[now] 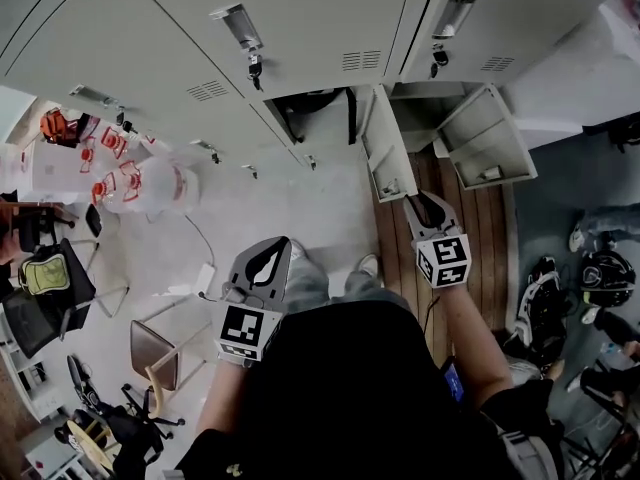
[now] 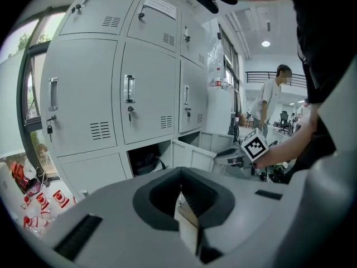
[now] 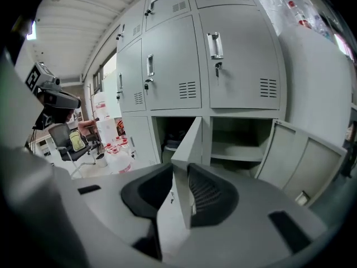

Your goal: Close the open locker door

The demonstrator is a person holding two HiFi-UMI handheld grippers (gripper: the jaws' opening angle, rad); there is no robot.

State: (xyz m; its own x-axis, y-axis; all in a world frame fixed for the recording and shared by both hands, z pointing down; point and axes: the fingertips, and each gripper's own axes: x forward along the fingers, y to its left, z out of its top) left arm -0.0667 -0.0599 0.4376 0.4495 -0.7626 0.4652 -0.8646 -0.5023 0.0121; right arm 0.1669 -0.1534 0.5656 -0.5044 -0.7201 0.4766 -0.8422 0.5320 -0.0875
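The bottom-row locker door [image 1: 383, 148] stands open, swung out from the grey locker bank [image 1: 300, 38]. In the right gripper view this door [image 3: 189, 141] runs edge-on between the jaws. My right gripper [image 1: 425, 206] [image 3: 181, 188] is at the door's outer edge, and its pads look closed against both faces. My left gripper [image 1: 272, 253] [image 2: 187, 216] hangs lower left, away from the lockers, with its jaws together and nothing in them. From the left gripper view the door [image 2: 192, 155] and the right gripper's marker cube [image 2: 255, 146] show ahead.
A second locker door [image 1: 487, 138] [image 3: 301, 155] stands open just to the right. Water bottles [image 1: 150, 183] sit on the floor at left, with chairs [image 1: 150, 353] nearer me. Shoes and a helmet [image 1: 605, 273] lie at right. A person [image 2: 273, 102] stands in the background.
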